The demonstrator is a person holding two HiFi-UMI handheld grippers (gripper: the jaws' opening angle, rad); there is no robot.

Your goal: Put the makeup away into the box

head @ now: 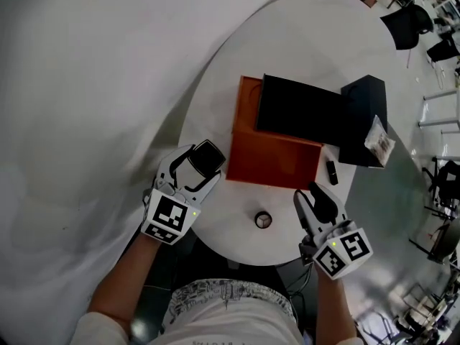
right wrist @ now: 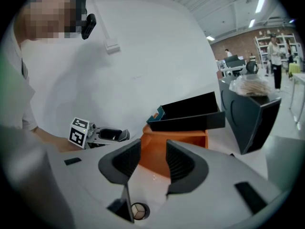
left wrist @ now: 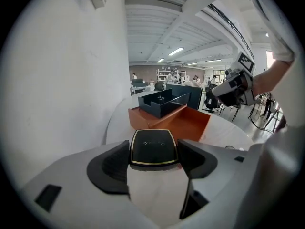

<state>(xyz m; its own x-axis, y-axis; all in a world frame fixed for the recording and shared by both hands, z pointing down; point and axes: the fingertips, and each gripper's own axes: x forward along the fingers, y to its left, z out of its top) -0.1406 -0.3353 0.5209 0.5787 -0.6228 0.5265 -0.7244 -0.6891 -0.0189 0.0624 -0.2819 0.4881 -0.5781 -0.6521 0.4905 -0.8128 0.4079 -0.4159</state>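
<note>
Far left of the head view: your left gripper (head: 195,165) sits at the lower left edge of the white table (head: 302,34). Its jaws are clamped on a flat black compact (head: 206,157) with a thin gold rim. The left gripper view confirms a pad pressing on each side of it. The compact lies just left of the orange box (head: 273,160) and is not in it.

Centre: the orange box is open. A black tray (head: 298,110) lies across its upper part and overhangs to the right.

Lower centre: a small round pot (head: 263,220) stands on the table below the box, apart from both grippers.

Right of centre: your right gripper (head: 313,196) is at the lower right of the table, just below the box's right corner. Its jaws stand apart with nothing between them. In the right gripper view only the box front shows through the gap.

Further right: a small black stick (head: 331,172) lies on the table just beside the box. A black container (head: 363,121) stands beyond it, with a clear packet (head: 379,141) on top.
</note>
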